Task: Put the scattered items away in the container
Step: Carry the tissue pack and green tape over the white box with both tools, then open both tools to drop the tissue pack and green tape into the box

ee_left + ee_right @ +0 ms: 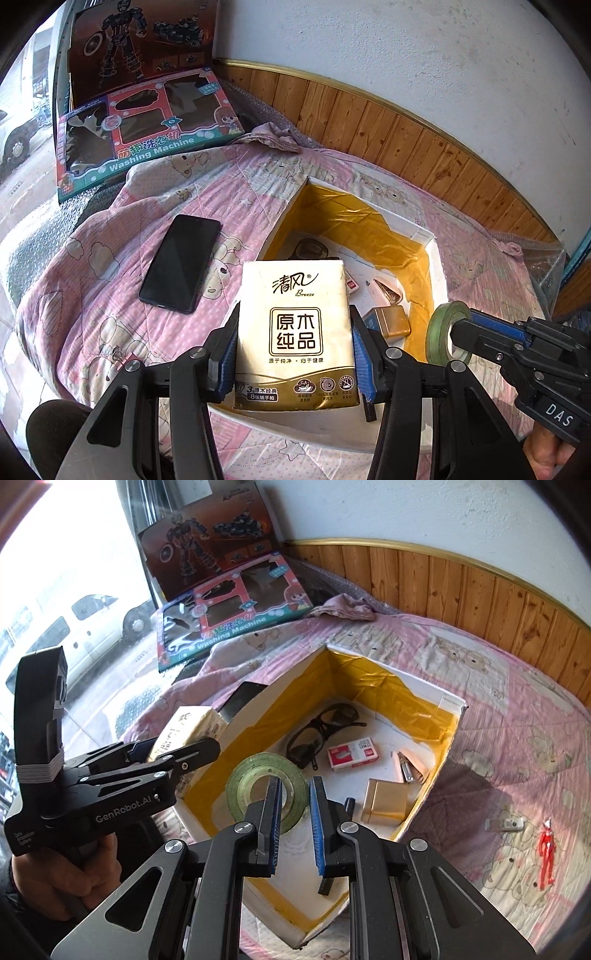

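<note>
The left gripper has its jaws clenched on a tissue pack by both side edges, held upright above the near rim of the box on the bed, likely so it can drop straight in. The right gripper pinches a tape roll through its wall, poised over the box interior. Glasses and a staple box already lie inside; a phone waits on the quilt.

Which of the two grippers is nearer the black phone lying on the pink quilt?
Left. The left gripper, clamping a gold tissue pack, sits just beside the black phone; the right gripper, holding a green tape roll, is across the box.
</note>
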Action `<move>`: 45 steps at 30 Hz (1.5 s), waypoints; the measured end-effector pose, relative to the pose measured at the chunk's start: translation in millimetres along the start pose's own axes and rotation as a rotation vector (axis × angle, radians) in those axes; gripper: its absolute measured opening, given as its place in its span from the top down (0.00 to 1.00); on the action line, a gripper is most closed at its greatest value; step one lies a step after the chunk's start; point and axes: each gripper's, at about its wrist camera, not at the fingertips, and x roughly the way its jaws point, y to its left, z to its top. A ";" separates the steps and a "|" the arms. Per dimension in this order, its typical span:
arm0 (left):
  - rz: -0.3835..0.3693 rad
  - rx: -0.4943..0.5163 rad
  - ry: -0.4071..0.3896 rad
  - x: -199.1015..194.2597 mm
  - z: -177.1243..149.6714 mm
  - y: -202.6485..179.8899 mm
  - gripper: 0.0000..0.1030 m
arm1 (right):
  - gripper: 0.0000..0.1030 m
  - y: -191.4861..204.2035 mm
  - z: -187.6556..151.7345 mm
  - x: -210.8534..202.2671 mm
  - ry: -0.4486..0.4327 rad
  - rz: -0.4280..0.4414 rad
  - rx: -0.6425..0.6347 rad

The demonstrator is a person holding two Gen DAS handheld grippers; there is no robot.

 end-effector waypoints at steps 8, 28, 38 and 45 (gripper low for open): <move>-0.051 0.017 0.061 16.3 -9.9 -13.4 0.49 | 0.85 -15.9 10.8 18.9 0.038 -0.050 0.010; 0.017 0.000 0.137 47.0 -21.2 -0.8 0.49 | 0.85 -16.7 27.7 65.1 0.133 -0.015 0.024; -0.015 0.025 0.197 60.9 -26.7 -5.4 0.49 | 0.85 -22.0 24.7 82.2 0.176 -0.040 0.027; -0.008 0.040 0.210 64.0 -28.3 -9.6 0.49 | 0.84 -23.7 28.1 91.0 0.197 -0.037 0.029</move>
